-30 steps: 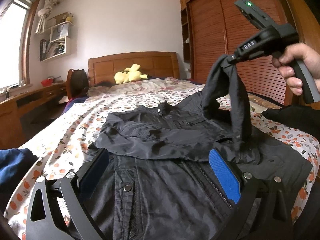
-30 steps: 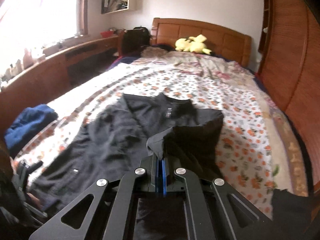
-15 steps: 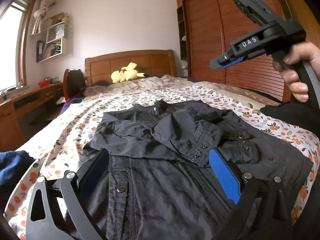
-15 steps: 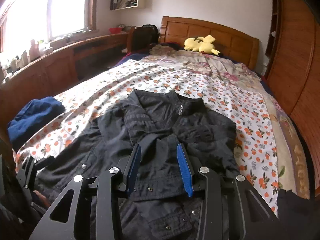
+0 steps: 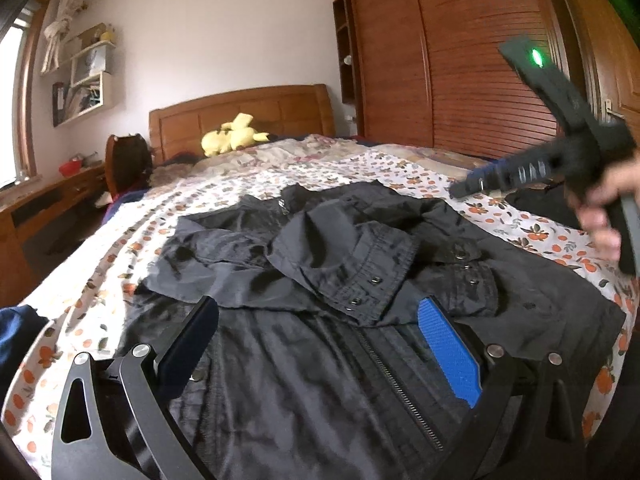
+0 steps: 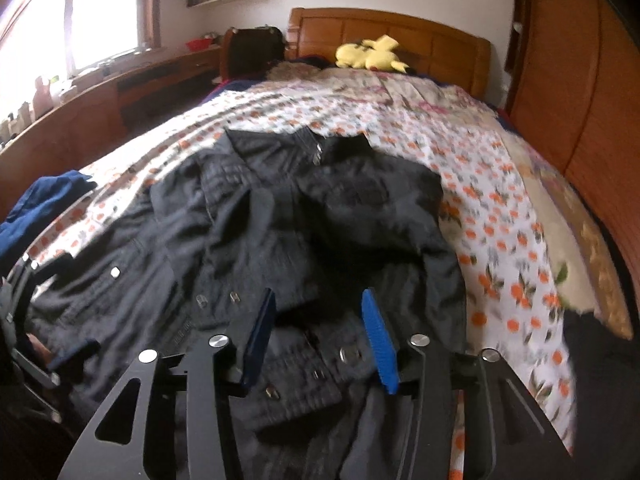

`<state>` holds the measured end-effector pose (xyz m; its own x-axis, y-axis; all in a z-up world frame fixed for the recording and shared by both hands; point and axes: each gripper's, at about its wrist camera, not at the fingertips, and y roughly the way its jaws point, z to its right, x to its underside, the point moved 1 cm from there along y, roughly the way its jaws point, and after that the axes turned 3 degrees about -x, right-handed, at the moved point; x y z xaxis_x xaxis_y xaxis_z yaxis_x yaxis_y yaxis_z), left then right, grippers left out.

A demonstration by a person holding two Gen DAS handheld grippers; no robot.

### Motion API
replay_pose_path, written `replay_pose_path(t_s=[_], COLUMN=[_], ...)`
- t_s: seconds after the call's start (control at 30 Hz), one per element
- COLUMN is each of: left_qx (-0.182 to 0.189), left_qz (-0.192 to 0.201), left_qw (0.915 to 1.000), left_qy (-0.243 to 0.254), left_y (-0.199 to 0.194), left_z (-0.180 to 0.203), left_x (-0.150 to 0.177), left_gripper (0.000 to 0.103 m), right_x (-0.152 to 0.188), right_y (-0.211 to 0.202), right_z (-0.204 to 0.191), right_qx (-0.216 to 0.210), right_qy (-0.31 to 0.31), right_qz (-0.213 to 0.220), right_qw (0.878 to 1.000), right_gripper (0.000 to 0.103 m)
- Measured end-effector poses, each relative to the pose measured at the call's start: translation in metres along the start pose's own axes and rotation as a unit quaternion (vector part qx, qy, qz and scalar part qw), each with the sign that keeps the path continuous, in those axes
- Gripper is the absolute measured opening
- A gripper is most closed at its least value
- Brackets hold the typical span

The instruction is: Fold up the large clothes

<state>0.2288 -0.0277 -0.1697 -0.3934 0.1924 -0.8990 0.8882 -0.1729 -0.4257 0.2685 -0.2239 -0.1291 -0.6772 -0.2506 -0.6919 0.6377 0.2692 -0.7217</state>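
Observation:
A black jacket (image 5: 304, 360) lies face up on the flowered bedsheet (image 5: 400, 168), collar toward the headboard. Both sleeves are laid across its chest, and the upper cuff (image 5: 360, 280) with its snaps faces me. My left gripper (image 5: 316, 308) hovers open over the jacket's lower front, with nothing between its pads. My right gripper (image 6: 318, 296) hangs low over the jacket (image 6: 320, 220). Its jaws are opening and the cuff (image 6: 304, 364) lies loose beneath them, not pinched. In the left wrist view the right gripper (image 5: 464, 188) appears blurred at the right, held by a hand (image 5: 604, 220).
A yellow plush toy (image 5: 232, 138) rests by the wooden headboard (image 5: 240, 108). A slatted wardrobe (image 5: 460, 80) runs along the right side and a wooden desk (image 6: 80, 108) along the left. A blue garment (image 6: 44, 204) and a dark garment (image 6: 600, 360) lie at the bed's edges.
The right gripper let go of the sleeve it held up, and the sleeve dropped across the jacket's chest. That gripper opened and came down toward the jacket. The left gripper shifted slightly.

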Motion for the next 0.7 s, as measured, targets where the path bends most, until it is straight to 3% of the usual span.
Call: replay_pose_path(t_s=[0.3,0.4,0.7], left_qx=[0.021,0.02,0.014], left_qz=[-0.012,-0.021,-0.052], left_qw=[0.9997,0.9995,0.9985], left_qy=[-0.003,-0.011,0.006], left_y=[0.013,0.022,0.051], left_z=[0.019,0.021,0.039], left_x=[-0.009,-0.016,-0.036], left_gripper=[0.1,0.09,0.082], right_x=[0.054,0.062,0.069], right_y=[0.027,0.022,-0.001], right_z=[0.02,0.022,0.029], right_qx=[0.015,0.013,-0.014], right_qy=[0.024,0.027,0.024], right_qz=[-0.019,-0.003,0.03], right_qw=[0.999,1.0,0.999], right_gripper=[0.046,0.058,0.058])
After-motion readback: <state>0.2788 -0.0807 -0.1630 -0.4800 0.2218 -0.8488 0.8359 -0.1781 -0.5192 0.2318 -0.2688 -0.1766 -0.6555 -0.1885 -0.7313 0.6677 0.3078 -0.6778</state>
